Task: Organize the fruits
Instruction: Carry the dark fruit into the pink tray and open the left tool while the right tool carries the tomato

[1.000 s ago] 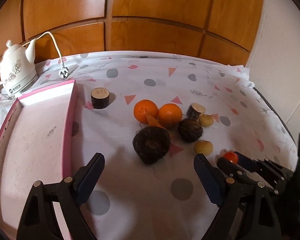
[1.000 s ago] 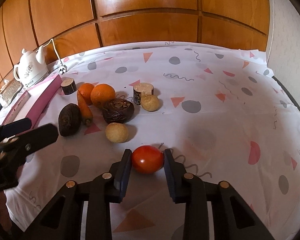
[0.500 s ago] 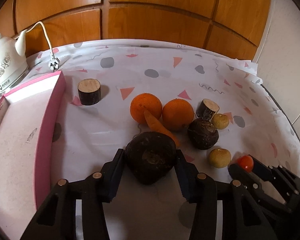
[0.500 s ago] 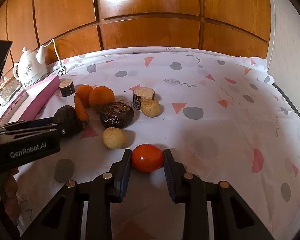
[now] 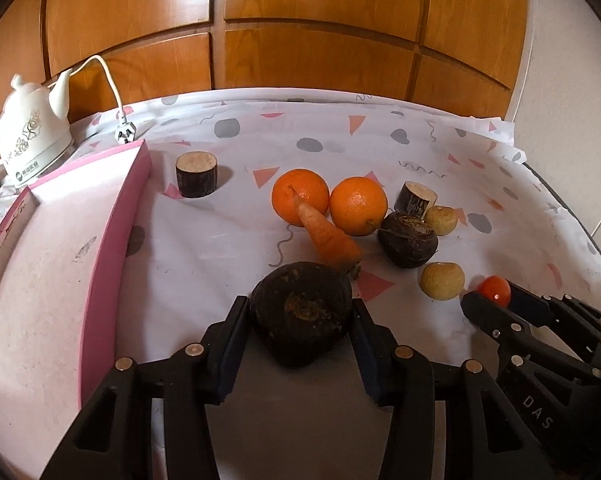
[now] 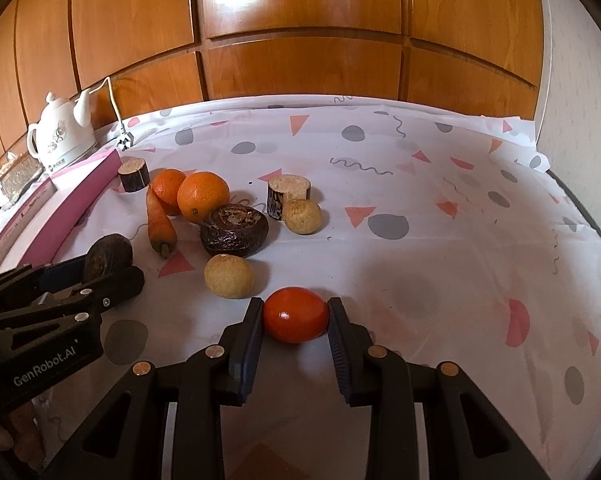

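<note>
Gripping a dark round root [image 5: 302, 312], the left tongs [image 5: 300, 320] have just closed, both pads pressed to its flanks as it sits on the worktop [image 5: 380, 140]. Right tongs [image 6: 294, 320] are clamped narrow on a red tomato [image 6: 295, 314], also resting on the cloth. The pink tray [image 5: 112, 240] lies to the left of the root, wall between them, so the left hand is nearer it; a lift over that wall looks needed. A carrot [image 5: 328, 236] touches the root's far side; open cloth lies leftward
</note>
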`<state>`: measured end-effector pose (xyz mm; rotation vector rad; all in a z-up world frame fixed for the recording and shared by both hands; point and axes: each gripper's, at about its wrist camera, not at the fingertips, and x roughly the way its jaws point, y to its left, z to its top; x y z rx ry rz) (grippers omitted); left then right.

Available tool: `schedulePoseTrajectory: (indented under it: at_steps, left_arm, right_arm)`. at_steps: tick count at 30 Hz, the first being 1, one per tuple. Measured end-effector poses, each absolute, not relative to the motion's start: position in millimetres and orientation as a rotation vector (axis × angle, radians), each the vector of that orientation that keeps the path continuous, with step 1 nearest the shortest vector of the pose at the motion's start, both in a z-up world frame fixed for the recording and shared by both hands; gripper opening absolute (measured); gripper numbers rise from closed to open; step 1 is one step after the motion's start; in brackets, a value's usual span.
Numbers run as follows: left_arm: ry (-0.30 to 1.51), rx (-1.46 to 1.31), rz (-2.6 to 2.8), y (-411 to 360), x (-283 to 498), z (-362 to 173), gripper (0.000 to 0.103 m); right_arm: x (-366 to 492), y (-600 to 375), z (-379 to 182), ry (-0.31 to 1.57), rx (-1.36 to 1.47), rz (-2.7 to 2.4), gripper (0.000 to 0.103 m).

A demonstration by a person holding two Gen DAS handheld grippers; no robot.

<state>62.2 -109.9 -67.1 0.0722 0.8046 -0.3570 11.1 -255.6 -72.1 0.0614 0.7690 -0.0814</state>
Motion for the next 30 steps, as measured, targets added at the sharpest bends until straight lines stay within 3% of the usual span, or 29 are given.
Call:
schedulePoseTrajectory:
  at_steps: [17,30]
  left_arm:
    - [0.761,0.007,-0.334,-81,36,-35,0.049]
    - [0.712,-0.077,-0.262,-35,27,-3,0.049]
  right_arm:
    - [8,-249,-66,0.793,0.040,-0.111,0.031]
    - [-2,-206,-30,0.752,0.031,0.062,0.031]
